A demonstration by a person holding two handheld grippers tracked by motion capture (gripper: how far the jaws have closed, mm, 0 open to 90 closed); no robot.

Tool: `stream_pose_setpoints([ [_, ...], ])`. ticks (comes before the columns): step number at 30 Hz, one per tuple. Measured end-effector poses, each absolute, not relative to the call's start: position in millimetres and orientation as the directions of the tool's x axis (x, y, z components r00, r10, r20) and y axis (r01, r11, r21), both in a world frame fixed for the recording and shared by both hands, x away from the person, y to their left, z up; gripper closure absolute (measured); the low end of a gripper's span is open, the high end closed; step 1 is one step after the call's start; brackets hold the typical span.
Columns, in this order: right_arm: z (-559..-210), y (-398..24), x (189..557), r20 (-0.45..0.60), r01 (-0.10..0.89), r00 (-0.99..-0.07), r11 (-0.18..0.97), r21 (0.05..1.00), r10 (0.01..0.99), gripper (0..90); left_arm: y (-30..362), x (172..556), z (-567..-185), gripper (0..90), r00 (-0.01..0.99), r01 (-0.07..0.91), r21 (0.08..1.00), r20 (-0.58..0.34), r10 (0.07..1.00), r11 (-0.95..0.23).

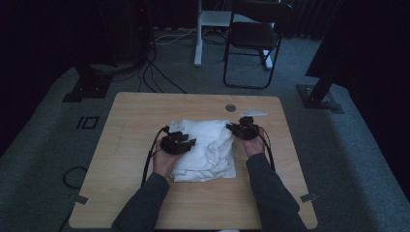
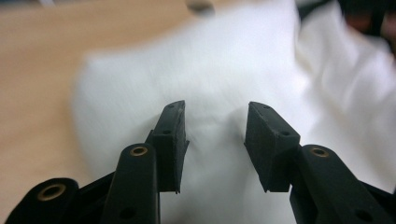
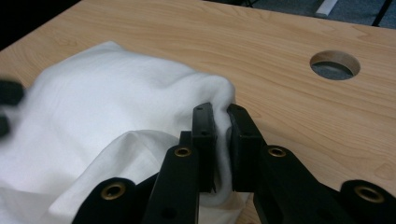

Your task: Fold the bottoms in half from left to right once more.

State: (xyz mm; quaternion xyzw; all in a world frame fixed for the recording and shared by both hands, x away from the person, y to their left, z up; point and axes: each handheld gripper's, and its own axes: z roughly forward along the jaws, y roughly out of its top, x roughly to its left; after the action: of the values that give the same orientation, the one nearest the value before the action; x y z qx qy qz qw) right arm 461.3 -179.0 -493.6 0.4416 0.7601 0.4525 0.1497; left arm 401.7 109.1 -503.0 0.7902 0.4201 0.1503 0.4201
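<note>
Both forearms come in from the near edge of the table, in dark sleeves, and angle a little toward each other. The left gripper (image 1: pixel 178 143) is held low in the left hand (image 1: pixel 164 162), and its jaws stand apart with nothing pressed between the pads. The right gripper (image 3: pixel 222 133) is in the right hand (image 1: pixel 253 147), slightly farther forward; its jaws are closed tight on a fold of the white cloth (image 3: pixel 107 107).

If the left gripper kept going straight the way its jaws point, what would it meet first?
Most likely the white cloth: the left gripper has open jaws aimed at it, nothing between them. Depth is blurred.
</note>
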Motion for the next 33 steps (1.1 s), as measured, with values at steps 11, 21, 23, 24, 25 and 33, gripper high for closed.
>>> stream_pose_setpoints([
  [11, -468.0, -176.8, 441.8, 0.051, 0.450, -0.558, 0.250, 0.857, 0.828, 54.1, 91.9, 400.2, -533.4, 59.6, 0.595, 0.487, 0.784, 0.025, 0.804, -0.385],
  [21, -465.4, -133.3, 413.8, -0.002, 0.378, -0.671, 0.344, 0.860, 0.742, 45.8, 91.8, 403.0, -534.1, 59.4, 0.587, 0.492, 0.791, 0.007, 0.810, -0.363],
  [23, -470.1, -128.3, 414.1, -0.005, 0.385, -0.679, 0.363, 0.848, 0.734, 45.1, 91.8, 402.6, -534.2, 59.4, 0.586, 0.491, 0.792, 0.009, 0.810, -0.364],
  [24, -473.4, -126.2, 414.9, -0.006, 0.392, -0.682, 0.372, 0.841, 0.731, 44.9, 91.7, 402.6, -534.2, 59.4, 0.586, 0.490, 0.792, 0.009, 0.810, -0.364],
  [25, -474.9, -125.2, 415.0, -0.002, 0.399, -0.682, 0.374, 0.838, 0.731, 44.7, 91.9, 402.8, -534.3, 59.4, 0.587, 0.491, 0.792, 0.007, 0.810, -0.363],
  [33, -487.8, -114.3, 406.9, 0.002, 0.405, -0.716, 0.413, 0.816, 0.698, 41.3, 94.1, 403.2, -534.4, 59.4, 0.587, 0.496, 0.795, -0.010, 0.809, -0.350],
])
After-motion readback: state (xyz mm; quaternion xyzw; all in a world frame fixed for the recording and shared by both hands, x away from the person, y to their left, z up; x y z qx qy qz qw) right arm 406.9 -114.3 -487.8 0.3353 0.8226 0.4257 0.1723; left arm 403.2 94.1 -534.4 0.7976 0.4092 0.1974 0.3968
